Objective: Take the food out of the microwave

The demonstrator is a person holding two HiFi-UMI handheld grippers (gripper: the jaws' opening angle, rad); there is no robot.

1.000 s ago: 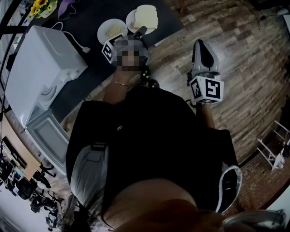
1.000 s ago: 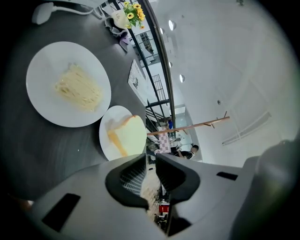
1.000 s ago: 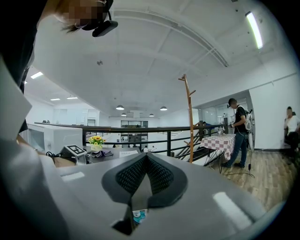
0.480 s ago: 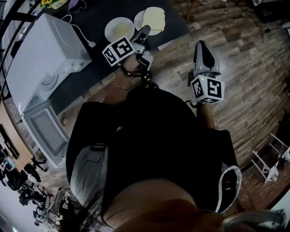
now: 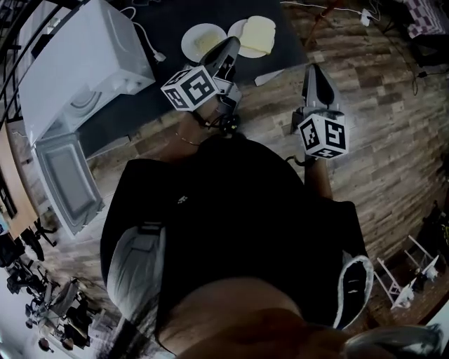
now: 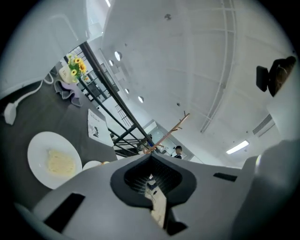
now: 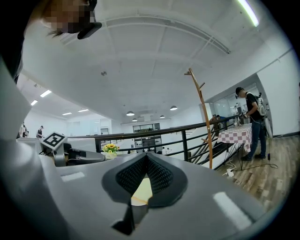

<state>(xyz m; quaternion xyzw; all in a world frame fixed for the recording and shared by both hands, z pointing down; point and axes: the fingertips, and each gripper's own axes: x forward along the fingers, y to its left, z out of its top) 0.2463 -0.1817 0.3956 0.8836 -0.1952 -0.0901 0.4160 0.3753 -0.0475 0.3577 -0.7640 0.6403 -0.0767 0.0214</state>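
The white microwave [image 5: 84, 63] stands at the upper left on the dark table [image 5: 161, 21], its door [image 5: 66, 179] swung open. Two white plates lie on that table: one with a pale yellow heap of food [image 5: 202, 42], one with a slice of bread [image 5: 255, 34]. My left gripper [image 5: 230, 48] hangs in the air over the table's edge beside the plates, jaws shut and empty. In the left gripper view that gripper [image 6: 152, 161] points over the plate with the yellow food [image 6: 54, 159]. My right gripper [image 5: 313, 73] is over the wooden floor to the right, shut and empty.
A white cable and plug [image 6: 9, 112] lie on the table near the microwave. A vase of yellow flowers [image 6: 75, 68] stands at the table's far end. Behind it are a black railing [image 7: 187, 133] and a wooden coat stand [image 7: 201, 117]. A person [image 7: 251, 117] stands far right.
My left gripper has lifted up and away from the plates and rolled, so its marker cube looks bigger. The right gripper has shifted only slightly.
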